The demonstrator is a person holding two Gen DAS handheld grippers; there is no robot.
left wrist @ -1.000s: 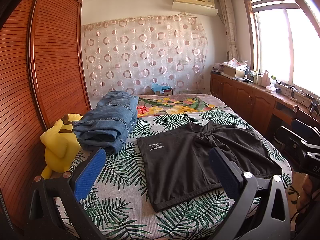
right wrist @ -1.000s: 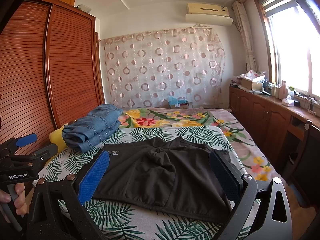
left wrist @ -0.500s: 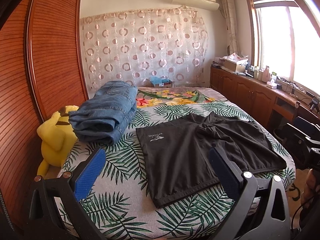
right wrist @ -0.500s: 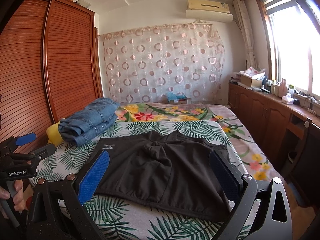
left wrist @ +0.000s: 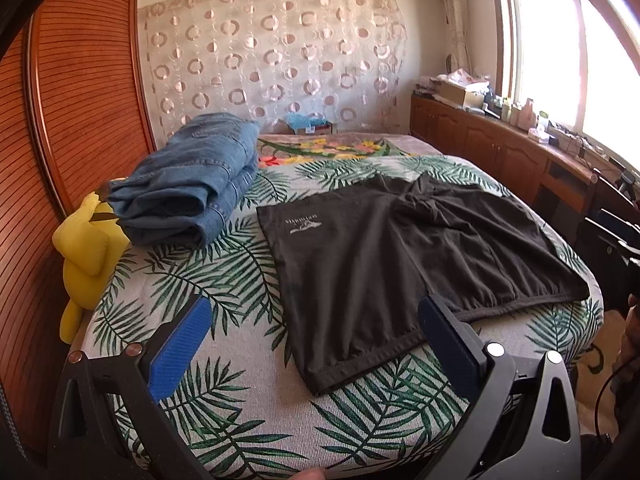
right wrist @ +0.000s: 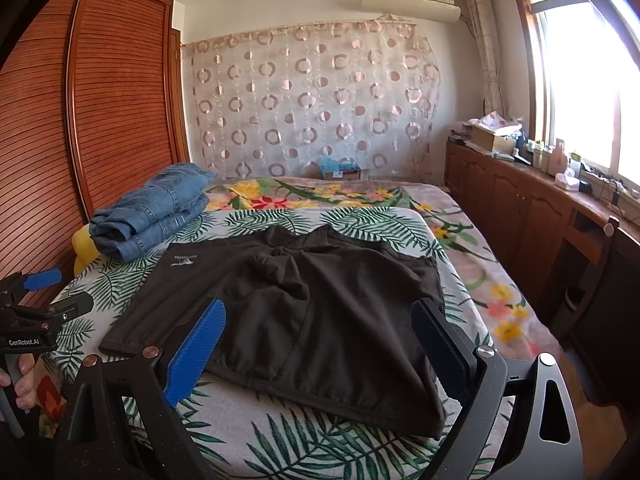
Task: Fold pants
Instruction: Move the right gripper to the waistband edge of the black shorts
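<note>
Black shorts (left wrist: pixel 380 256) lie spread flat on the leaf-print bed (left wrist: pixel 240 420), with a white logo near the far left corner and a bunched crotch in the middle. My left gripper (left wrist: pixel 314 304) is open, low over the near left corner of the shorts, and touches nothing. In the right wrist view the shorts (right wrist: pixel 320 280) lie under my right gripper (right wrist: pixel 318 308). Its jaws are closing but still wide, and the pads stand clear of the cloth. The left gripper (right wrist: pixel 60 294) shows at the far left, held by a hand (right wrist: pixel 20 380).
Folded blue jeans (left wrist: pixel 192 192) sit at the bed's left, beside a yellow plush toy (left wrist: pixel 88 248). A slatted wooden wardrobe (left wrist: pixel 80 100) runs close along the left. A wooden counter (left wrist: pixel 520 148) with clutter lines the window side. A dark chair (right wrist: pixel 600 280) stands right of the bed.
Both grippers have tipped down and drawn nearer the bed, so the shorts look larger. The left gripper sank toward the near hem. The right pads have come slightly closer together.
</note>
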